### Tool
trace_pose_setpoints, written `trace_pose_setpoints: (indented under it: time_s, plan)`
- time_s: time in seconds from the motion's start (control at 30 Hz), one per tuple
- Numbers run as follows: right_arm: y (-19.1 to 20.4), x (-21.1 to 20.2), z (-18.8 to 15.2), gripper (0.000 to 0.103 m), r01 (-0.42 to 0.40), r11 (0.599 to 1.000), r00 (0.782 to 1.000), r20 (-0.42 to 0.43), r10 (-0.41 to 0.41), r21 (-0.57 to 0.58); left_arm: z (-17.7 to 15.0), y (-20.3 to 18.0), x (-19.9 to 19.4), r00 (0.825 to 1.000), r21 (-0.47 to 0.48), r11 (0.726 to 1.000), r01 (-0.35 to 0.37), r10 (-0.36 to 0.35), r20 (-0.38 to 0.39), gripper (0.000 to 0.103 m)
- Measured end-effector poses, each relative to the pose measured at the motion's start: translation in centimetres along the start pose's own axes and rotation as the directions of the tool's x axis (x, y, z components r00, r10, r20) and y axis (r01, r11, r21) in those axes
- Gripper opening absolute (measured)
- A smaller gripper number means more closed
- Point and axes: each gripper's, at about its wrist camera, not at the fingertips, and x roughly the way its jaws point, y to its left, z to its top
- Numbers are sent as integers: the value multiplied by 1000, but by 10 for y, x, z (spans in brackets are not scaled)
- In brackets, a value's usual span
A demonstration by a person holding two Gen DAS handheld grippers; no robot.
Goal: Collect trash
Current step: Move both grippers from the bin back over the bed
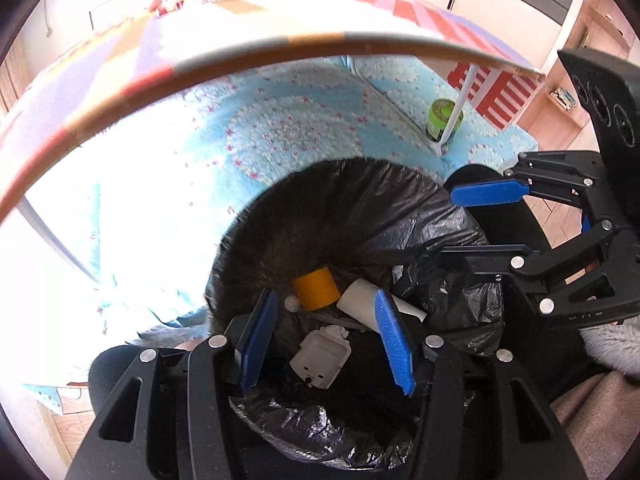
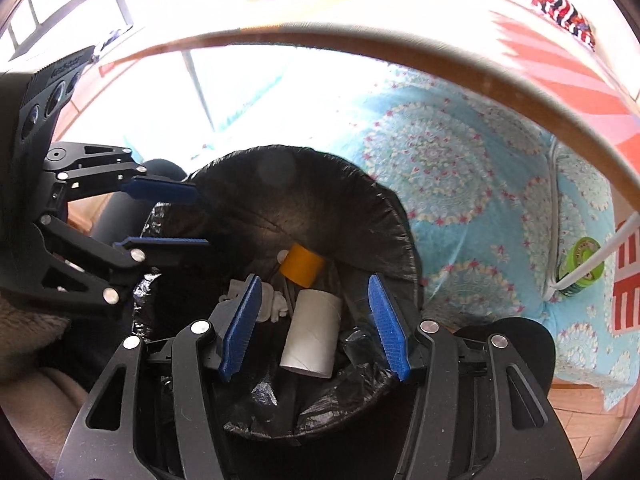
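Observation:
A bin lined with a black bag (image 1: 340, 184) (image 2: 304, 160) stands on the floor below both grippers. Inside it lie a yellow tape roll (image 1: 316, 286) (image 2: 301, 266), a white cardboard tube (image 1: 360, 298) (image 2: 312, 332) and a white plastic box (image 1: 320, 356). My left gripper (image 1: 326, 296) (image 2: 200, 218) hovers over the bin's mouth, open, with nothing between its blue pads. My right gripper (image 2: 314, 280) (image 1: 440, 224) is also above the bin, open and holding nothing. The two grippers are close together, tips apart.
A low table's wooden edge (image 1: 240, 54) (image 2: 360, 40) arches over the scene, with white legs (image 1: 456, 108) (image 2: 600, 252). A green can (image 1: 440, 114) (image 2: 582, 256) stands by one leg on a blue patterned rug (image 1: 280, 120) (image 2: 460, 168). A person's sleeve (image 1: 612, 344) is at the right.

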Motion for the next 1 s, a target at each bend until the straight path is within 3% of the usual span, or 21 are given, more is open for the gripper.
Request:
trace_pose_setpoints:
  time_s: [0.27,0.57,1.0]
  plan:
    - [-4,-27,10,55,16,1000,997,72,-17,11,15,4,-37,995,25,999,-23,20,101,49]
    - [-7,-54,37,55,-9,1000,988,156,11,-10,41,23,-83,975,35,997,-65,56,216,49]
    - [-12,-70,88,55,-26,998,970,241,38,-53,94,66,-110,950,7,995,-102,95,297,49]
